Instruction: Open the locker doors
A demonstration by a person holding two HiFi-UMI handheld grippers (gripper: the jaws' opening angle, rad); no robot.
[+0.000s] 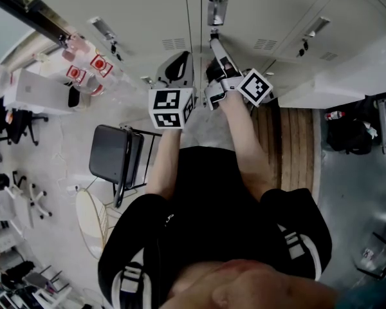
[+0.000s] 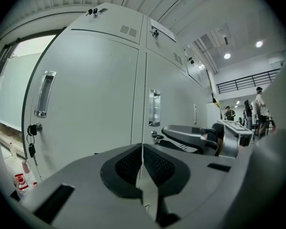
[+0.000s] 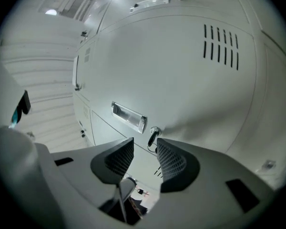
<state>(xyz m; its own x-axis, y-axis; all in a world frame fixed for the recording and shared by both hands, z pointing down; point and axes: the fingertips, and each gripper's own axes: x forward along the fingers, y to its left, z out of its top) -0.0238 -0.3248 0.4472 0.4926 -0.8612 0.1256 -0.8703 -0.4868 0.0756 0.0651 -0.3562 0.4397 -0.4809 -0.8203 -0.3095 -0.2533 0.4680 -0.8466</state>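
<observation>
Facing the closed locker doors (image 2: 95, 94) at close range.
Right hand-held gripper (image 3: 144, 144) stands open just before a door's key (image 3: 153, 135) beside its recessed handle (image 3: 128, 116); left hand-held gripper (image 2: 142, 149) is closed, empty.

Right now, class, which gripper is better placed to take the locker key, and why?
Right. The right gripper is open, just short of the key beside the handle; the left gripper is shut and farther back.

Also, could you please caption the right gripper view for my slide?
Right gripper, jaws apart, faces the key beside the handle on a locker door.
</observation>
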